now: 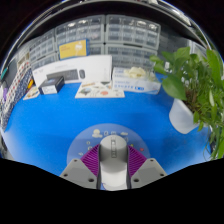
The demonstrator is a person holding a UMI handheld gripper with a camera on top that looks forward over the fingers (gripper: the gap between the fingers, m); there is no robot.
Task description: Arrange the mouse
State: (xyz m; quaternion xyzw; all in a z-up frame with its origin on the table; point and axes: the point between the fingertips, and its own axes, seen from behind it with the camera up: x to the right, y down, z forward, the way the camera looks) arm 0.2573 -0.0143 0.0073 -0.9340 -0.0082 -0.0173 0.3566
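One white mouse (113,158) sits clamped between the gripper (113,172) pads at the lower centre of the frame. At right, a white pot (182,116) holds a leafy plant (200,72) on the blue table (60,125).

A grey mouse (113,158) is held between the purple pads (92,160) of the gripper (113,166), both fingers pressed against its sides. It is seen over a round grey mat (108,137) on the blue table (60,125). Beyond the mat, printed sheets (118,88) are laid flat. Right of the mat, a potted plant (195,85) is positioned.
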